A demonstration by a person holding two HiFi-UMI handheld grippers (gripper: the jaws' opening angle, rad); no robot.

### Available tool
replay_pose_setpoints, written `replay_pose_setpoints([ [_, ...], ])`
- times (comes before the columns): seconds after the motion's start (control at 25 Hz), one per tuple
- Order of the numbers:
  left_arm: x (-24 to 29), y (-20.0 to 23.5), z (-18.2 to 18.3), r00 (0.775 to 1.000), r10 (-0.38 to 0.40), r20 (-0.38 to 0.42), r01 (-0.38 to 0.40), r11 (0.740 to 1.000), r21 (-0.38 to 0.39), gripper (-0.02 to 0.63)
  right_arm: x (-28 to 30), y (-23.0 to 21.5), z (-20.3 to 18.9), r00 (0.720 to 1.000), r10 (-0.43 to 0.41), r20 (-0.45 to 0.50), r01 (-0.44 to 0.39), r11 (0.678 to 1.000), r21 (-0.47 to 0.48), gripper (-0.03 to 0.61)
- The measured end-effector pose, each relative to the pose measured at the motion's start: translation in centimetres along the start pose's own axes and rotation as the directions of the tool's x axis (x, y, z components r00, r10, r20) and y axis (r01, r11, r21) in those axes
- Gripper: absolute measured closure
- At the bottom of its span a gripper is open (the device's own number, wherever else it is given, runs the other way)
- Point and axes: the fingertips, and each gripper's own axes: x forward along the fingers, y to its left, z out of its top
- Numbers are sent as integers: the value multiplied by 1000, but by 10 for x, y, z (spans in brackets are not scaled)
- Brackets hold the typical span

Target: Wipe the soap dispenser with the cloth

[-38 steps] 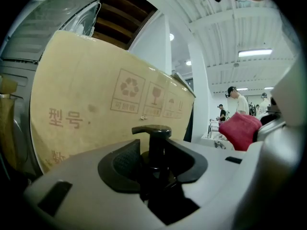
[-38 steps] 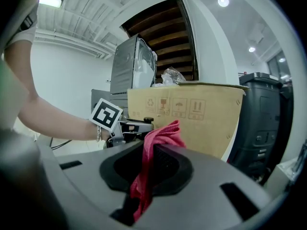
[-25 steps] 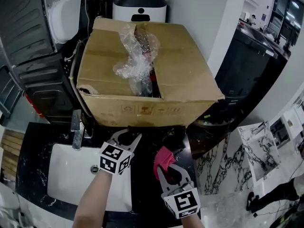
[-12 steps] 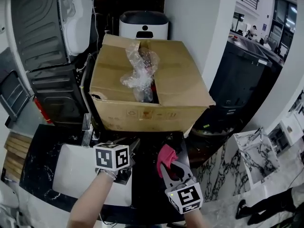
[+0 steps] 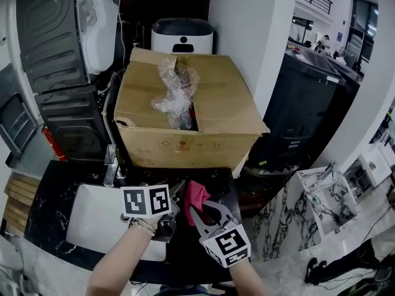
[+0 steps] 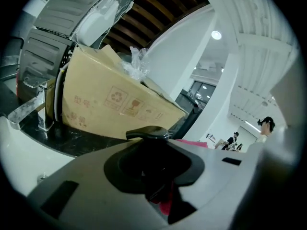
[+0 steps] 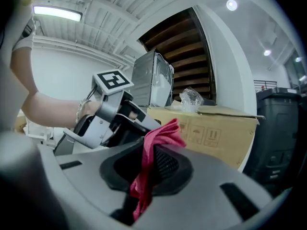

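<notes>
Presently the left gripper (image 6: 153, 170) grasps the dark soap dispenser (image 6: 147, 134) near the sink (image 5: 92, 217) edge, and the right gripper (image 7: 153, 169) is clenched on the pink cloth (image 7: 160, 135) just beside it; hard rubbing could twist the bottle loose.

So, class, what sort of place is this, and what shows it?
Probably a washroom or utility corner: a white sink and faucet in a black marble counter, a cardboard box stored behind.

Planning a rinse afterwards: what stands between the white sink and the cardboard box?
A chrome faucet, at the back of the sink, by the cardboard box corner, seen in the head view.
</notes>
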Motion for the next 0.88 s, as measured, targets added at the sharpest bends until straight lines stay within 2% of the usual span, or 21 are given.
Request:
replay_pose_setpoints([
  [0.32,-12,-15,8,999,-9,43,9,1000,8,508,-10,-1,-1,998,-62,14,62,998,-8,529],
  [0.56,-15,-21,8,999,-8,50,7,1000,17,506,-23,-3,-43,990,-124,-73,128,991,50,528],
  [0.68,-15,-22,8,999,-4,53,2,999,34,506,-25,-3,-49,986,-136,-95,141,989,51,528],
  [0.76,-14,-21,9,998,-12,56,10,999,37,508,-30,1,-42,988,-133,-72,137,990,41,528],
  [0.88,-13,-21,9,998,-33,53,31,999,41,508,-39,15,-18,995,-93,41,91,995,41,528],
])
